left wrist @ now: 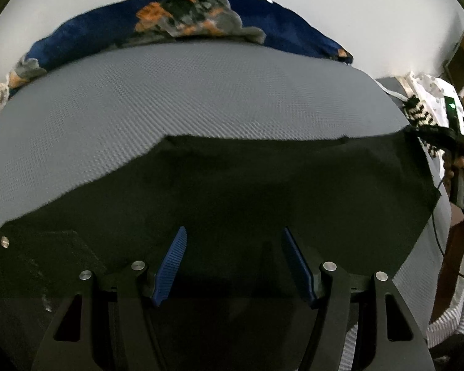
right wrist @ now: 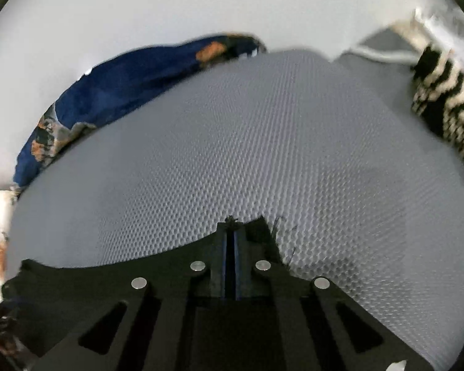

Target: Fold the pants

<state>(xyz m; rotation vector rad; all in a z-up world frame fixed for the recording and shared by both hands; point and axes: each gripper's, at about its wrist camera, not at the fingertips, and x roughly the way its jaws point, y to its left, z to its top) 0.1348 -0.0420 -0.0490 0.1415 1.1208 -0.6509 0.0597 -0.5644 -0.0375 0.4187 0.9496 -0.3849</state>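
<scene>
Left wrist view: left gripper [left wrist: 233, 244], blue pads [left wrist: 173, 262] spread wide and holding nothing, poised over black pants [left wrist: 232, 185] lying ahead of and beneath the fingers on a grey textured mat [left wrist: 170, 92]. Beyond the mat, a navy patterned cloth [left wrist: 185, 18]. Right wrist view: right gripper [right wrist: 231, 232], fingers pressed together on the pants' edge [right wrist: 256, 232]; zebra-striped fabric [right wrist: 445, 102] far right.

Not seeing any readable text, labels, brands or numbers showing up anywhere in either wrist view, everything's just plain fabric and bare surfaces.
</scene>
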